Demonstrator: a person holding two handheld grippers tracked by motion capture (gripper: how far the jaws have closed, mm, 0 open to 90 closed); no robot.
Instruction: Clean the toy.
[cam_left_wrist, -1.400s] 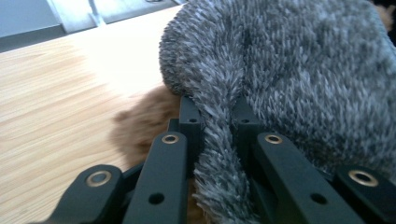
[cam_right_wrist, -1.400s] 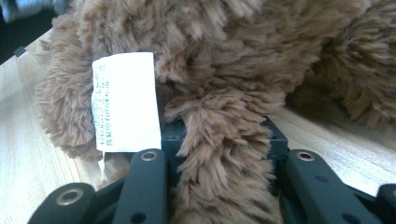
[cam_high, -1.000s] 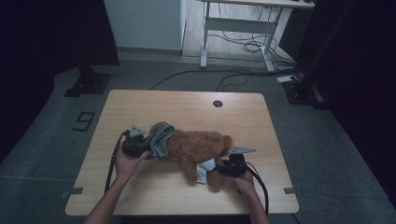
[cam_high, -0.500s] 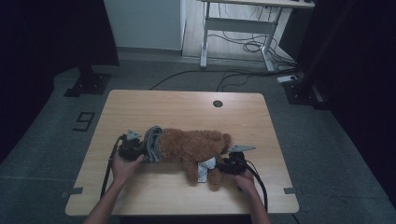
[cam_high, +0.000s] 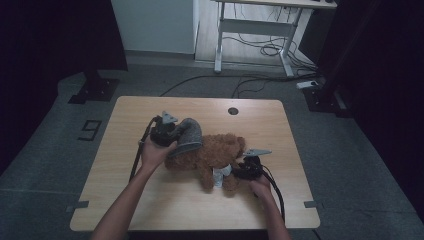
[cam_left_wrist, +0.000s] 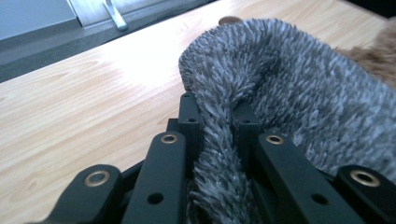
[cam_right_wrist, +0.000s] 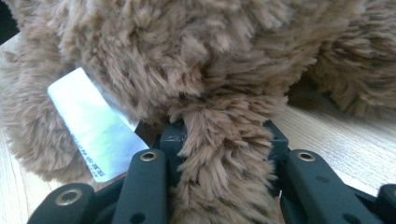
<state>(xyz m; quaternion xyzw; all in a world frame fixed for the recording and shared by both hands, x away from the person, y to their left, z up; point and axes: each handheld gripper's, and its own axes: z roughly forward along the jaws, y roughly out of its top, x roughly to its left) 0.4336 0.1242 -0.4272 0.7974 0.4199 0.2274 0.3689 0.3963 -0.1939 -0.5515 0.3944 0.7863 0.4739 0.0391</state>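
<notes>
A brown teddy bear (cam_high: 220, 152) lies on its side in the middle of the wooden table (cam_high: 125, 200). A grey fuzzy knit piece (cam_high: 187, 137) covers its left end. My left gripper (cam_high: 167, 132) is shut on this grey piece; in the left gripper view the fabric (cam_left_wrist: 289, 93) is pinched between the black jaws of the gripper (cam_left_wrist: 217, 112). My right gripper (cam_high: 245, 167) is at the bear's right end, shut on a tuft of brown fur (cam_right_wrist: 224, 177) beside a white label (cam_right_wrist: 91, 126). Most of the bear's head is hidden under the grey piece.
A round cable hole (cam_high: 233, 111) sits near the table's far edge. Black cables trail from both grippers toward the near edge. A white-legged desk (cam_high: 260, 30) stands on the floor beyond the table.
My left gripper has risen and moved right and away from the near edge, pulling the grey piece with it over the bear. The right gripper has stayed on the fur.
</notes>
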